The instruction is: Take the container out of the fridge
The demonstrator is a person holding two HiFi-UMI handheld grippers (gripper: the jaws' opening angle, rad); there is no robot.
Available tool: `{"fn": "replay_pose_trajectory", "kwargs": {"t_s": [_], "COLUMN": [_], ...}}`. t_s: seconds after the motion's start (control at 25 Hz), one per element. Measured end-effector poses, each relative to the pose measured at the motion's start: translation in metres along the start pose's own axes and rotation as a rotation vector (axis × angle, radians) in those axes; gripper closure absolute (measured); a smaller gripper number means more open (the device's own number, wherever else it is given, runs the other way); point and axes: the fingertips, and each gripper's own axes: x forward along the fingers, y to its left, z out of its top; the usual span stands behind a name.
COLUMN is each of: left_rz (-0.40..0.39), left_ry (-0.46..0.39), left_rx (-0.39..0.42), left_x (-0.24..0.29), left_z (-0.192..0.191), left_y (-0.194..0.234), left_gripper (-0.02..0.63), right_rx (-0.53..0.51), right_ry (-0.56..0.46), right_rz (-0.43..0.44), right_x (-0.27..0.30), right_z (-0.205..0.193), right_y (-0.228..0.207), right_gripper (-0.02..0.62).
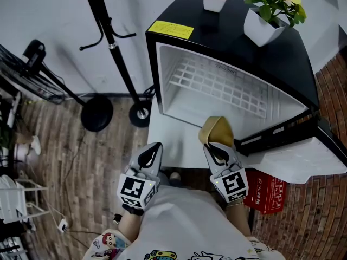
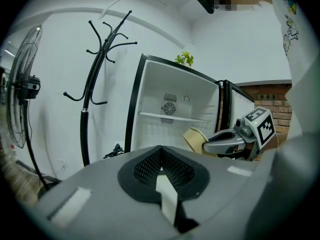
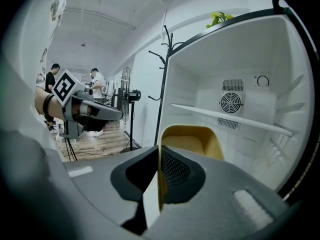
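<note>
A yellow container point(image 1: 217, 130) hangs in front of the open fridge point(image 1: 217, 88), just outside its lower opening. My right gripper point(image 1: 216, 147) is shut on the container's near rim; in the right gripper view the yellow container point(image 3: 192, 140) sits between the pads. To its left my left gripper point(image 1: 153, 149) is shut with nothing in it, beside the fridge's lower front. The left gripper view shows its jaws point(image 2: 161, 165) pressed together, with the right gripper point(image 2: 210, 144) and the container point(image 2: 194, 137) ahead at the right.
A black coat stand point(image 1: 111, 42) rises left of the fridge, with a fan point(image 1: 30, 72) further left. Two potted plants point(image 1: 269, 15) stand on the fridge top. The fridge door point(image 1: 303, 156) lies open at the right, above a red box point(image 1: 265, 193). A wire shelf point(image 1: 217, 85) spans the fridge.
</note>
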Motion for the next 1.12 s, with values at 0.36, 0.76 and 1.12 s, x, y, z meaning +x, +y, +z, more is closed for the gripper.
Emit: {"fn": "replay_pose_trajectory", "kwargs": {"t_s": [0.36, 0.76, 1.12], "left_rz": [0.005, 0.01, 0.018], "left_ry": [0.0, -0.004, -0.005], "left_rx": [0.008, 0.015, 0.015], "left_x": [0.0, 0.001, 0.0], "left_z": [0.003, 0.003, 0.004], "left_y": [-0.001, -0.001, 0.003], "left_gripper": [0.595, 0.595, 0.595], "right_rx": [0.005, 0.017, 0.045], "right_ry": [-0.013, -0.037, -0.045], "right_rz": [0.003, -0.004, -0.018], "right_x": [-0.001, -0.003, -0.004], "right_z": [0.003, 0.008, 0.007], "right_y": [-0.002, -0.006, -0.011], "right_gripper": [0.578, 0.578, 0.578]}}
